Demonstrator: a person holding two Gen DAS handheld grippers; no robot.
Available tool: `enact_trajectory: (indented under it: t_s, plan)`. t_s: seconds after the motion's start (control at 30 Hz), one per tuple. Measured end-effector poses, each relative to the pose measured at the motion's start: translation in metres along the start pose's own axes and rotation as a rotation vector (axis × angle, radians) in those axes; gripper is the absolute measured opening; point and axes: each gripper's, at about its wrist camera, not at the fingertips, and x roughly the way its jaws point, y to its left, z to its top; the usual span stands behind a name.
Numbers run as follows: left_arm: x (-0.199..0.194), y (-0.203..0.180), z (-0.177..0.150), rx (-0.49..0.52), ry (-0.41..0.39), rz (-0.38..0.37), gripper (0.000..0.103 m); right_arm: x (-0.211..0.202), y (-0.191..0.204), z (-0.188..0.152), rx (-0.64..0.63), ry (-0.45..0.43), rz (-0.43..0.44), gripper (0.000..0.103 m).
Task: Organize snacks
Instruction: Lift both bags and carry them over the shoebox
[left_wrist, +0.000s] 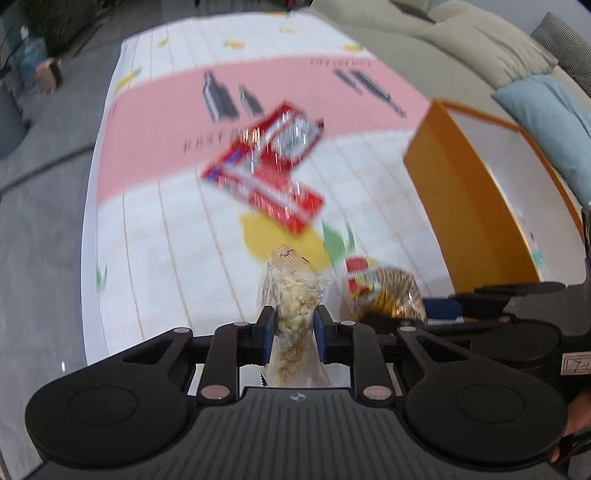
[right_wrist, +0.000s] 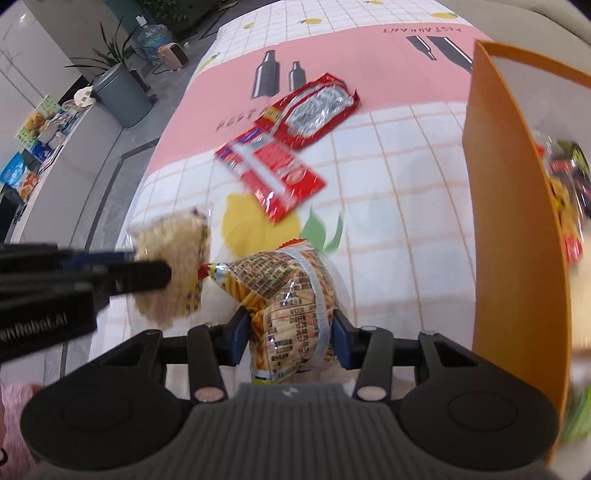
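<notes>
- Gripping a clear pack of puffed-rice snack (left_wrist: 291, 306) in my left gripper (left_wrist: 293, 328); blue pads (left_wrist: 266, 334) pressed on both sides, pack standing up between them, above the table.
- Same pack (right_wrist: 173, 273) shows in the right view, held side-on by the left gripper (right_wrist: 147, 277), blurred.
- My right gripper (right_wrist: 290, 339) is closed on a bag of stick snacks (right_wrist: 291, 306); pads (right_wrist: 238, 339) squeeze its lower part, bag top puffs out ahead of the fingers.
- In the left view that bag (left_wrist: 384, 291) sits just right of my rice pack, right gripper's fingers (left_wrist: 509, 291) beside it.
- The two held packs are near each other, apart or touching I can't tell.
- Two red packets lie flat on the tablecloth (right_wrist: 388, 184) ahead: nearer one (right_wrist: 273, 173) angled; farther one (right_wrist: 314, 110) with a silver window, overlapping its corner.
- Left view shows both red packets (left_wrist: 269, 166) blurred.
- Orange box (right_wrist: 517, 240) stands open to the right, wall close beside my right gripper; colourful snack bags (right_wrist: 565, 184) inside, blurred.
- Box (left_wrist: 461, 192) also in left view, right side, white interior.
- Tablecloth: white grid, lemons, pink band with bottle prints.
- Sofa (left_wrist: 461, 40) with blue cushion (left_wrist: 546, 114) behind the box.
- Grey bin (right_wrist: 122, 96), plant (right_wrist: 110, 51) and a shelf of goods (right_wrist: 33, 147) off to the left on the floor side.
</notes>
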Motion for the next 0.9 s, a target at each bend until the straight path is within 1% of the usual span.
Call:
enact_trajectory:
  t_s: [0.03, 0.13, 0.2, 0.27, 0.33, 0.43, 0.53, 0.6, 0.67, 0.7, 0.73, 0.77, 0.87, 0.9]
  plan:
    - [-0.004, -0.001, -0.008, -0.016, 0.017, -0.01, 0.025, -0.005, 0.002, -0.01, -0.006, 0.001, 0.002, 0.045]
    - [-0.014, -0.005, -0.03, -0.082, 0.075, -0.077, 0.025, -0.017, 0.005, -0.035, -0.015, 0.01, 0.011, 0.045]
    - [-0.017, -0.007, -0.04, -0.12, 0.122, -0.097, 0.025, -0.023, 0.006, -0.051, -0.016, 0.024, 0.023, 0.045]
    - [-0.017, -0.008, -0.044, -0.148, 0.152, -0.104, 0.025, -0.029, 0.008, -0.067, -0.018, 0.043, 0.02, 0.045]
    - [-0.016, -0.01, -0.045, -0.147, 0.155, -0.066, 0.025, -0.031, 0.008, -0.08, -0.015, 0.054, 0.021, 0.045]
    - [-0.016, -0.019, -0.045, -0.108, 0.153, 0.031, 0.023, -0.031, 0.01, -0.091, -0.014, 0.063, 0.03, 0.045]
    - [-0.01, -0.026, -0.046, -0.068, 0.161, 0.103, 0.024, -0.029, 0.015, -0.097, -0.054, 0.053, -0.001, 0.045]
    - [-0.005, -0.027, -0.047, -0.064, 0.156, 0.109, 0.024, -0.026, 0.016, -0.1, -0.073, 0.051, -0.018, 0.045]
    - [0.002, -0.025, -0.05, -0.071, 0.17, 0.107, 0.024, -0.023, 0.013, -0.103, -0.061, 0.062, -0.005, 0.045]
    - [0.005, -0.026, -0.052, -0.063, 0.173, 0.122, 0.026, -0.023, 0.011, -0.104, -0.057, 0.062, 0.0, 0.045]
    - [0.007, -0.027, -0.053, -0.049, 0.17, 0.151, 0.027, -0.023, 0.011, -0.105, -0.063, 0.057, 0.003, 0.046]
    - [0.01, -0.027, -0.054, -0.04, 0.173, 0.163, 0.027, -0.023, 0.011, -0.104, -0.073, 0.054, 0.004, 0.046]
    - [0.014, -0.024, -0.058, -0.071, 0.167, 0.121, 0.024, -0.022, 0.012, -0.104, -0.087, 0.043, 0.011, 0.049]
    - [0.014, -0.025, -0.058, -0.073, 0.157, 0.121, 0.024, -0.022, 0.012, -0.104, -0.092, 0.038, 0.014, 0.05]
